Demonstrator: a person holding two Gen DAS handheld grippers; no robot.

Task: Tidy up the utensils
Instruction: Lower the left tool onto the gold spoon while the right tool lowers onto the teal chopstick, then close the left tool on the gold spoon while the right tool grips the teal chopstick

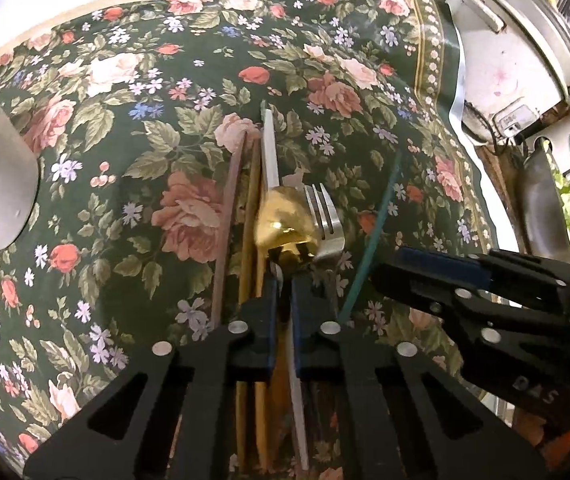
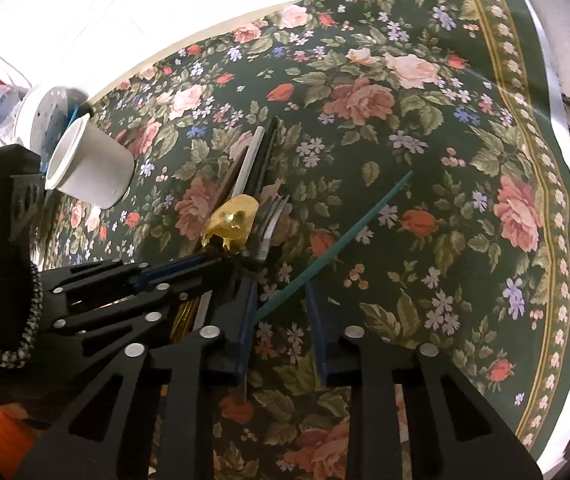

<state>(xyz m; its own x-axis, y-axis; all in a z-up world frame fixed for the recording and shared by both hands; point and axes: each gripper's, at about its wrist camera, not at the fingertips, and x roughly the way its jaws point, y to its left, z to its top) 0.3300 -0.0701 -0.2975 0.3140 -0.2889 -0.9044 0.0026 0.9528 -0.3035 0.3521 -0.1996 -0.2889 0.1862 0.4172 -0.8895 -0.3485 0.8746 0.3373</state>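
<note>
A gold spoon point(image 1: 285, 224) lies bowl-up on the floral cloth among a silver fork point(image 1: 325, 216), a white handle point(image 1: 269, 148), a brown chopstick point(image 1: 227, 216) and yellow chopsticks point(image 1: 251, 200). My left gripper point(image 1: 281, 280) points steeply down and is shut on the spoon's neck; a white handle runs on beneath its fingers. A thin green stick point(image 2: 345, 236) lies slantwise to the right. Its near end sits between the fingers of my right gripper point(image 2: 281, 292), close against the left pad point(image 2: 249, 308), with a gap to the other pad. The right gripper point(image 1: 397, 276) shows beside the left one.
A white cup point(image 2: 89, 164) stands at the left on the cloth, with a white perforated holder point(image 2: 51, 116) and plastic clutter behind it. A white rice cooker point(image 1: 517, 52) sits past the cloth's right edge. The tablecloth point(image 2: 465, 200) stretches bare to the right.
</note>
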